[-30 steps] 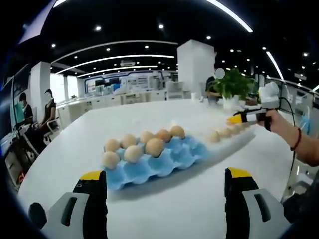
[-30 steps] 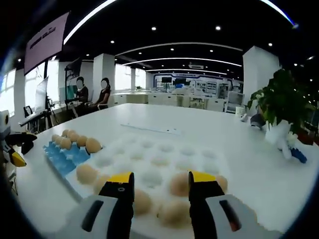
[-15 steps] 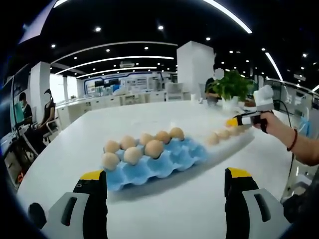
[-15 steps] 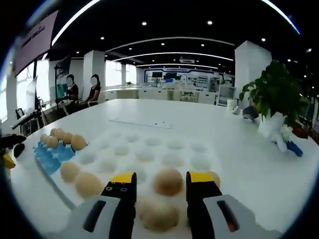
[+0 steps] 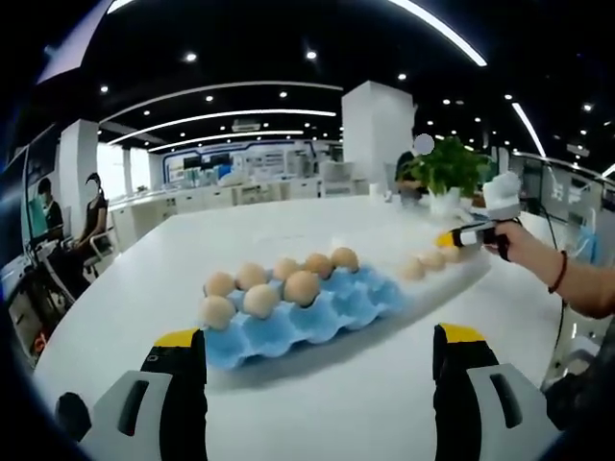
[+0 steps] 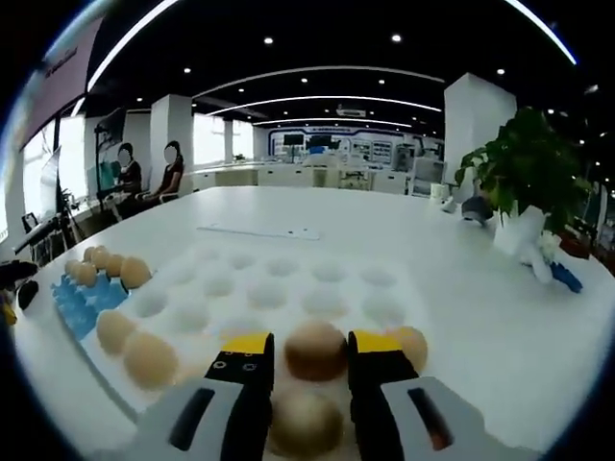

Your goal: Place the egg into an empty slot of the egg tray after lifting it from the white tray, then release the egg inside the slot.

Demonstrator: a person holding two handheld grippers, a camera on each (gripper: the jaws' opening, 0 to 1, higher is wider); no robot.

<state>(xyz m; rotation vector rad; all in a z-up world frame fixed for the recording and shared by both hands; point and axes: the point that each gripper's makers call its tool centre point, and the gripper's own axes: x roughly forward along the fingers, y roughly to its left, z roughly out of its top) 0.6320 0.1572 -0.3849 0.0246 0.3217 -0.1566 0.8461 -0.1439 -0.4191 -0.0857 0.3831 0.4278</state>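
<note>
1. On the white table (image 5: 317,403), in the left gripper view: blue egg tray (image 5: 317,312) near the middle, seven brown eggs (image 5: 261,300) filling its far-left slots, near-right slots bare.
2. Just beyond the blue tray's far-right edge: white tray (image 5: 452,274) with a row of eggs along it.
3. Left gripper (image 5: 322,384) held above the near edge of the table, jaws spread wide, nothing between them.
4. At the white tray's far end, same view: right gripper (image 5: 461,237) in a person's hand (image 5: 524,245), yellow tips down among the eggs.
5. Near the bottom of the right gripper view: right gripper (image 6: 306,357) with jaws drawn in on both sides of a brown egg (image 6: 315,350), tips touching or all but touching it; firm grasp cannot be told. Egg sitting low in the white tray (image 6: 288,288).
6. Around it: another egg (image 6: 306,423) closer to the camera, one (image 6: 411,344) just right of the jaws, two (image 6: 135,348) at the tray's left edge.
7. Far left of that view: blue egg tray (image 6: 82,300) with eggs.
8. Toward the table's far right edge: potted plant (image 6: 519,187).
</note>
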